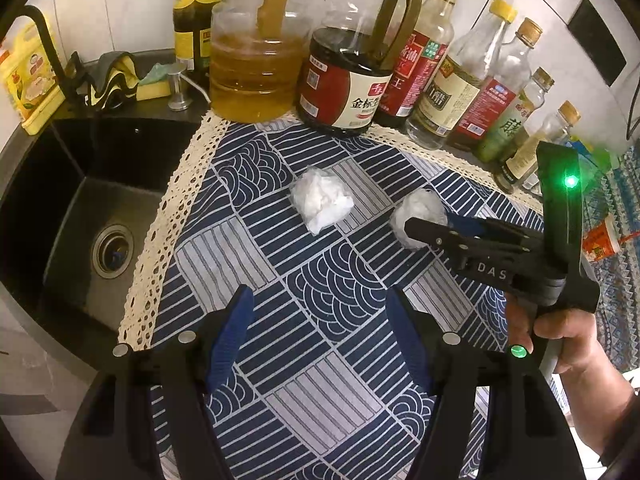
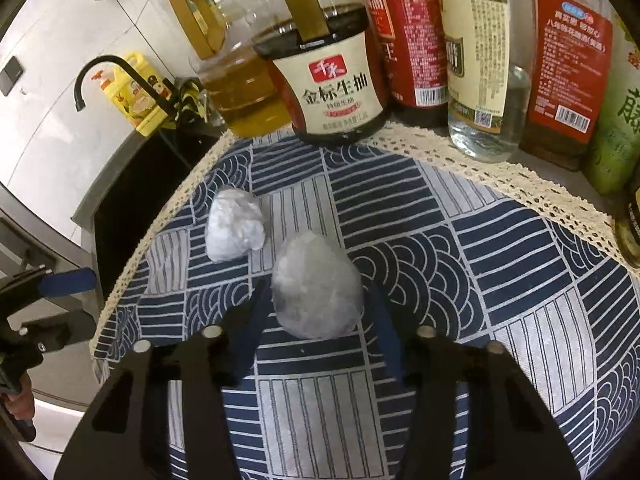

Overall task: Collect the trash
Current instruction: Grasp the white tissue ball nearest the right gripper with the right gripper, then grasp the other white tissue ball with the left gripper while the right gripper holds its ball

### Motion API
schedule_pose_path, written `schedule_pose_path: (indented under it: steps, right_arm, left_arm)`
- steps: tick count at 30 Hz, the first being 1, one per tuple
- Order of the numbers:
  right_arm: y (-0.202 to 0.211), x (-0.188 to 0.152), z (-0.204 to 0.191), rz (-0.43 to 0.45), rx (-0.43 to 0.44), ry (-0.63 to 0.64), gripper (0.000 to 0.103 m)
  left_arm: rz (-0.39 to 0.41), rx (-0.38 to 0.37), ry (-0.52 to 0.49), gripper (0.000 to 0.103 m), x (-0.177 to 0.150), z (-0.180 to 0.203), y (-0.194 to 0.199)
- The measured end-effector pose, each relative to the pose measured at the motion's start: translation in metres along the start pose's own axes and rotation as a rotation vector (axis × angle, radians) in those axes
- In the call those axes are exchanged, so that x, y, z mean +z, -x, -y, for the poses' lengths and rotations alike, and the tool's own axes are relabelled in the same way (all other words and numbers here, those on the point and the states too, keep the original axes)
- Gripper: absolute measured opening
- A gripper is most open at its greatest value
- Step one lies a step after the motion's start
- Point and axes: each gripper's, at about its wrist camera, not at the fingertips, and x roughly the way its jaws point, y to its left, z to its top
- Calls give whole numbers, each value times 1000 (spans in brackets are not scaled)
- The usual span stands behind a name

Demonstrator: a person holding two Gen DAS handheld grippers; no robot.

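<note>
Two paper wads lie on the cloth [image 1: 280, 264]. The near wad [image 2: 316, 288] sits between the right gripper's [image 2: 316, 320] jaws, level with their tips; both blue pads look to touch its sides, though I cannot tell whether they press. The far wad [image 2: 235, 226] rests just beyond and left of those jaws, apart from the near one. The left gripper [image 1: 320, 320] hangs over bare cloth with jaws spread and nothing between them; the far wad lies well ahead of its tips. Bottles [image 2: 332, 80] stand beyond both.
</note>
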Motion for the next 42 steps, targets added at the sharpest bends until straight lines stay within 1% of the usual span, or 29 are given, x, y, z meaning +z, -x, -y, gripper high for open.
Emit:
schedule_pose_path:
  steps: [7, 14, 19, 22, 23, 25, 28, 31, 37, 41, 42]
  right_arm:
    - [4, -3, 2, 10, 7, 12, 46]
    - [27, -9, 9, 48, 17, -4, 46]
    - [50, -18, 14, 73, 31, -18, 46]
    - [64, -27, 17, 87, 38, -23, 46]
    - [68, -30, 18, 89, 41, -26, 46]
    - [78, -39, 21, 98, 51, -33, 46]
    - [89, -50, 25, 107, 53, -49, 46]
    - [96, -61, 30, 112, 53, -71, 46]
    - [105, -76, 42, 115, 41, -109, 46]
    - [107, -83, 48, 113, 34, -128, 46]
    - [107, -84, 49, 113, 30, -130, 46]
  left_arm:
    - [-12, 13, 9, 66, 5, 1, -11]
    - [-21, 25, 4, 66, 14, 3, -19]
    - [-22, 27, -36, 66, 26, 11, -29]
    - [-38, 10, -54, 66, 34, 16, -44]
    - [-41, 21, -59, 66, 38, 17, -50]
    - [-52, 18, -70, 66, 43, 19, -59]
    - [-60, 43, -97, 66, 50, 21, -75]
    - [-77, 50, -95, 66, 56, 17, -91]
    - [-84, 57, -120, 66, 63, 16, -107]
    - [-87, 60, -133, 64, 66, 15, -115]
    - [-86, 62, -139, 58, 66, 16, -116]
